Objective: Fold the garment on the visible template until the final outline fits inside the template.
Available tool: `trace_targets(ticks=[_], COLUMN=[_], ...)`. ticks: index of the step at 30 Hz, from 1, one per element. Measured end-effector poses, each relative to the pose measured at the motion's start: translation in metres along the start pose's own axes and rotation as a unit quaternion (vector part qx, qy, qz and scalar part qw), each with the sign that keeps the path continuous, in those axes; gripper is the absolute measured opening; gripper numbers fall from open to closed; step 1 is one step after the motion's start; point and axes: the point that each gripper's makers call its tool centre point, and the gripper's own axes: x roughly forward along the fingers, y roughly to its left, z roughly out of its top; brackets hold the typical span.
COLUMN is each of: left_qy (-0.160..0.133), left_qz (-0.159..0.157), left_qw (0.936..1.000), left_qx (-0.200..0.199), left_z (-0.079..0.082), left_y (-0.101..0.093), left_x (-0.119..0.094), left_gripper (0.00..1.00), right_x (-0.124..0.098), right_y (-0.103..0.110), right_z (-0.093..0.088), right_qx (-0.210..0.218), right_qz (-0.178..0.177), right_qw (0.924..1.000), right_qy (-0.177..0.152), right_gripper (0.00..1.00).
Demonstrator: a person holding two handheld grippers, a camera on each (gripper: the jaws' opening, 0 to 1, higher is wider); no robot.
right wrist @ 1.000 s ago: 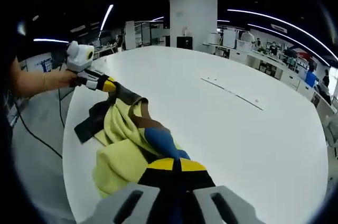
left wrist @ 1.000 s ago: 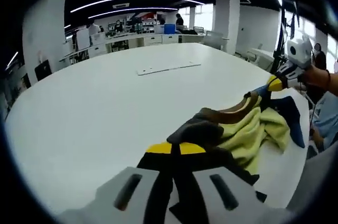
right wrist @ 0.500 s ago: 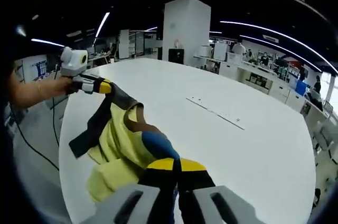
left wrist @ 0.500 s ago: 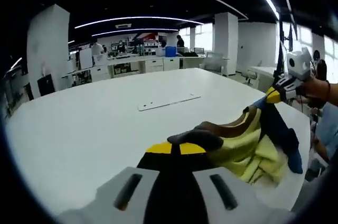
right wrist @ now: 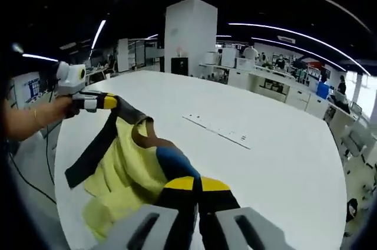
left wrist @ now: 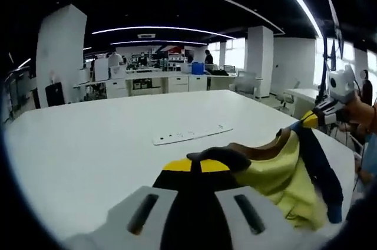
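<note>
You've lifted the garment (left wrist: 277, 170) clear of the worktop (left wrist: 88, 150) over the last second; it was bunched on the surface and now hangs stretched between your two tools. Your left hand-held gripper (left wrist: 194, 166) is clamped on a dark edge of the cloth, and your right hand-held gripper (right wrist: 197, 184) is closed on the blue-and-brown part. Seen from the left, the other gripper rides high at the right; from the right, its partner (right wrist: 100, 102) sits at the left. So the garment's long axis runs straight from one gripper to the other, yellow body and a dark strap (right wrist: 88, 155) sagging below, near the worktop's near edge. The template (right wrist: 217, 131), a pale strip, lies well apart, farther in across the worktop; both grippers look about equally far from it.
</note>
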Motion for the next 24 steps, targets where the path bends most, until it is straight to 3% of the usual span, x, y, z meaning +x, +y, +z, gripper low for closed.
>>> trace_targets(ticks=[4,11,20,24], left_qy=[0.006,0.004,0.019,0.028], left_qz=[0.003,0.018,0.023,0.025], left_qw=[1.0,0.9995,0.9993,0.9991], left_qx=[0.0,-0.027,-0.025,-0.02], left_z=[-0.003,-0.009,-0.026,-0.033], left_y=[0.003,0.013,0.016,0.019], left_x=[0.017,0.048,0.086,0.095], left_gripper=[0.0,0.0,0.0,0.0], right_x=[0.016,0.041,0.076,0.091], right_y=[-0.016,-0.04,-0.074,-0.083], right_z=[0.004,0.0,-0.02,-0.029], right_qx=[-0.007,0.024,0.045,0.051], right_qz=[-0.017,-0.04,-0.088,-0.086], right_qw=[0.9998,0.9988,0.9943,0.9936], right_qy=[0.003,0.014,0.039,0.052], right_gripper=[0.0,0.0,0.0,0.0])
